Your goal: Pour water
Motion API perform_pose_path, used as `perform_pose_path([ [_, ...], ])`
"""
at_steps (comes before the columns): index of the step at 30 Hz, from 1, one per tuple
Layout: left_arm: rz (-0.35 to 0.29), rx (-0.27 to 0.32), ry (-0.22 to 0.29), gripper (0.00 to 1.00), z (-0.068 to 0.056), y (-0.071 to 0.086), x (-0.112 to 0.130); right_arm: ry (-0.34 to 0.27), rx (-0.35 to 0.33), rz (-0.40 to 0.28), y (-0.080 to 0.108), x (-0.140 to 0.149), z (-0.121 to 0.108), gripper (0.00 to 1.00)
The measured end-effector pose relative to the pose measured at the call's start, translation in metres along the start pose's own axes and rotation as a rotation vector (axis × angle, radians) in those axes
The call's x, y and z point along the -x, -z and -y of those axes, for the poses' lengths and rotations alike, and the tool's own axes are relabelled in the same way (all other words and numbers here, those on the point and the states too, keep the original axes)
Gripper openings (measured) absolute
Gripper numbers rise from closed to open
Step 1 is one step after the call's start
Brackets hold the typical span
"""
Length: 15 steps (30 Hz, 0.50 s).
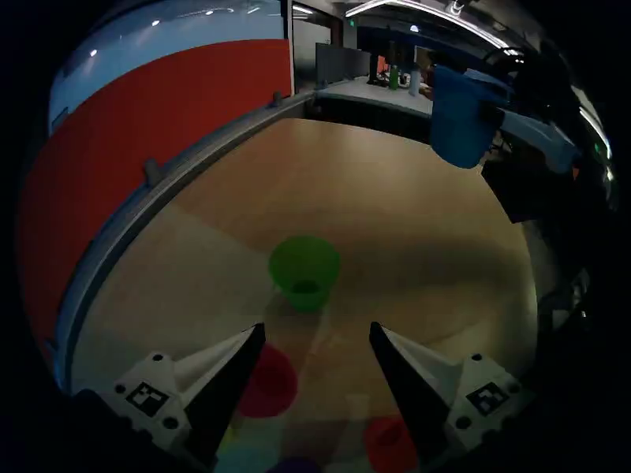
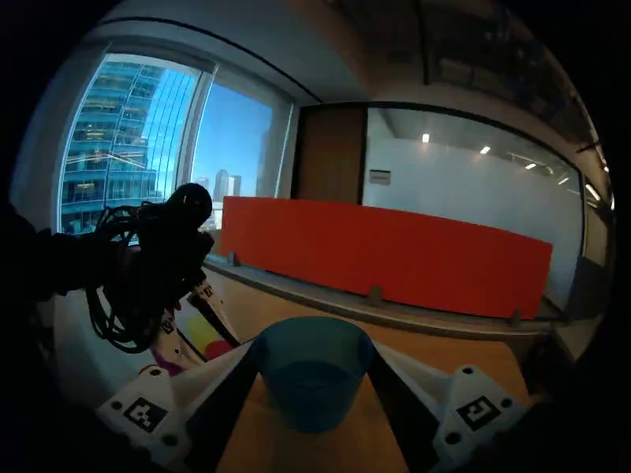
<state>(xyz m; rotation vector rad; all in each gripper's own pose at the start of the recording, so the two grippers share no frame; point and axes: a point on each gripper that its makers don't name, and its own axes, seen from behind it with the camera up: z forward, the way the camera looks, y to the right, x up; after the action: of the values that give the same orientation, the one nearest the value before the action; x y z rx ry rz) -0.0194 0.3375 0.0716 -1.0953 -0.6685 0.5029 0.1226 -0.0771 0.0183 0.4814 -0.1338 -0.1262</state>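
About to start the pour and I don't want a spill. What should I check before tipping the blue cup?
1. Grip: the right tongs press both sides of the blue cup: ok.
2. Blue cup level, rim not yet tipped: ok.
3. Green cup upright on the table, mouth up: ok.
4. Blue cup lined up over the green cup: not ok. In the left gripper view it hangs high and off to one side.
5. Green cup steadied: not ok. The left tongs are open and short of it, not touching.
6. Water level in the blue cup: cannot tell.
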Motion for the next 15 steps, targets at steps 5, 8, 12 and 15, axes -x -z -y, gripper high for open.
perform_pose_path([
  [5,0.025,-0.001,0.011,0.98,0.002,-0.013,-0.004,-0.003,0.004,0.002,0.0,0.002,-0.004,0.92],
  [8,0.035,0.006,0.021,0.98,0.001,-0.02,-0.008,-0.005,0.007,0.004,0.0,0.003,-0.005,0.92],
  [12,0.048,-0.002,0.026,0.98,0.004,-0.031,-0.014,-0.007,0.007,0.005,0.0,0.004,-0.007,0.92],
  [15,0.057,-0.007,0.027,0.98,0.007,-0.039,-0.018,-0.009,0.01,0.006,0.001,0.005,-0.009,0.92],
])
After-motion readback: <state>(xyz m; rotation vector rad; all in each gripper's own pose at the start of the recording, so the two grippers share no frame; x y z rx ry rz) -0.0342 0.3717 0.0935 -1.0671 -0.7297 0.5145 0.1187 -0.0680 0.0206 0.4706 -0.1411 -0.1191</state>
